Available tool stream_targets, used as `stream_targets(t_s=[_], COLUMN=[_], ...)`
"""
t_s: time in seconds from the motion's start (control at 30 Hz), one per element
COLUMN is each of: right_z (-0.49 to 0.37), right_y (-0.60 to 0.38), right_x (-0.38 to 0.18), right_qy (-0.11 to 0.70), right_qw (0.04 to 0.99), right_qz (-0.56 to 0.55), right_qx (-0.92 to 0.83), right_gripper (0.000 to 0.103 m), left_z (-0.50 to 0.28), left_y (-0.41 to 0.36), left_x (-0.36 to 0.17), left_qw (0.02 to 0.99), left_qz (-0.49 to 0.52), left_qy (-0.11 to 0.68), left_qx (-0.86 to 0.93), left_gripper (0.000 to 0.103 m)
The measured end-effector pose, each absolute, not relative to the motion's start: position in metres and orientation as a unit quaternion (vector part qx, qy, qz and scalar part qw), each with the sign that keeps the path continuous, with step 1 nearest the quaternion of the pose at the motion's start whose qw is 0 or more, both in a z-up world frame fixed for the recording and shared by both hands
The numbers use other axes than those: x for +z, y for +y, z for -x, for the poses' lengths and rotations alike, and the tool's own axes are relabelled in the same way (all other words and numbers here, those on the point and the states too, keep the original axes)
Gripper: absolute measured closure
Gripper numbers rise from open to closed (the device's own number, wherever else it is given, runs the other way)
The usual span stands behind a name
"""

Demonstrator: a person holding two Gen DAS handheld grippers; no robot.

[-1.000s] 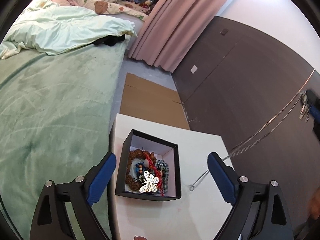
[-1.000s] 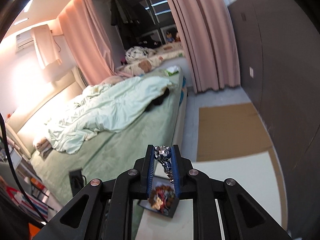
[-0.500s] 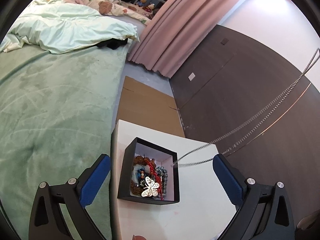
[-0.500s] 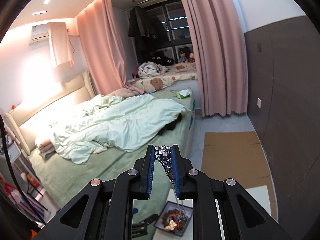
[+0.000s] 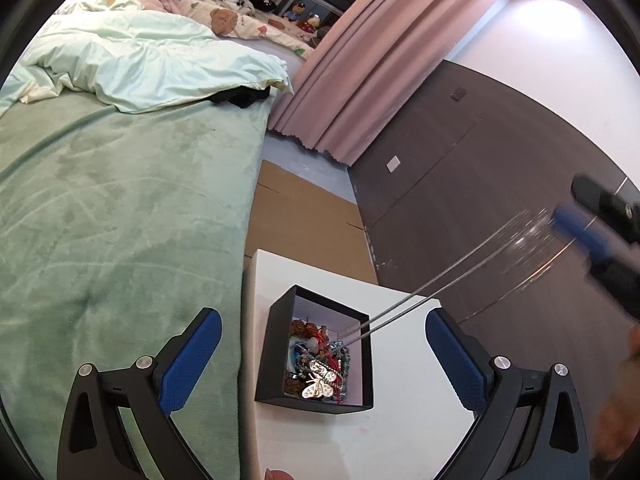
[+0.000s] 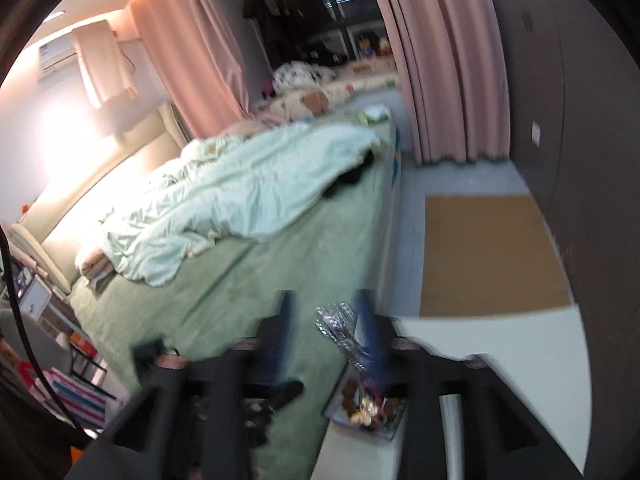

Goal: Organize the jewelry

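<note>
A black jewelry box (image 5: 276, 340) stands on the white table (image 5: 400, 440), holding beads, red cord and a silver butterfly brooch (image 5: 318, 384). My left gripper (image 5: 320, 316) hovers over the box, wide open and holding nothing. A silver chain (image 5: 420, 300) runs from inside the box up to my right gripper (image 5: 592, 236), which is blurred at the right. In the right wrist view the right gripper (image 6: 324, 312) has its jaws opening. The chain's bunched end (image 6: 336, 320) hangs between the fingers, next to the right pad. The box (image 6: 368, 408) lies below.
A green bed (image 5: 120, 240) with a pale duvet (image 5: 140, 60) borders the table's left edge. Flat cardboard (image 5: 304, 216) covers the floor beyond the table. A dark wall panel (image 5: 460, 200) stands to the right. A person's hand (image 5: 624, 400) shows at the right edge.
The chain's lower end moved from the tabletop into the box. The right gripper's jaws, shut on the chain before, have parted, and it swung down and blurred. The left gripper barely shifted.
</note>
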State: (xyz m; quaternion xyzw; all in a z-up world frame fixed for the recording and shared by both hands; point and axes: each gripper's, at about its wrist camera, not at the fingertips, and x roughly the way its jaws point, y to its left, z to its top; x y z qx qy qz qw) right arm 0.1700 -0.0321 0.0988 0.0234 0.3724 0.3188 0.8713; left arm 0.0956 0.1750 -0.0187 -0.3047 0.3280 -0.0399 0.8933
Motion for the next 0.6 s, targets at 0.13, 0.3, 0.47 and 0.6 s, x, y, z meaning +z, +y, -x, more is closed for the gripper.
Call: stream_targets(t_s=[0.13,0.3,0.47,0.6], right_z=[-0.171,-0.170,-0.163,-0.157], right_y=[-0.048,-0.080,-0.116,-0.143], right_x=[0.071,0.043,0.033,0.028], right_qy=[0.396,0.419,0.412,0.404], right_qw=[0.866,0.861,0.868,0.875], right_qz=[-0.028,-0.039,-0.056,-0.064], right_qx=[0.305,0.286,0.272,0.259], right_gripper=[0.031,0.027,0.011,0.011], left_z=[-0.093,-0.087,-0.077,-0.068], left_y=[0.172,0.160,0.141,0.128], left_x=[-0.016,-0.009,0.003,0.009], left_qw=[0.897,0.903,0.917,0.925], left_qz=[0.297,0.278,0.241,0.211], left_qy=[0.326,0.325,0.317,0.313], left_qx=[-0.036,-0.034,-0.034,-0.029], left_gripper=[0.001,0.001,0.001,0.001])
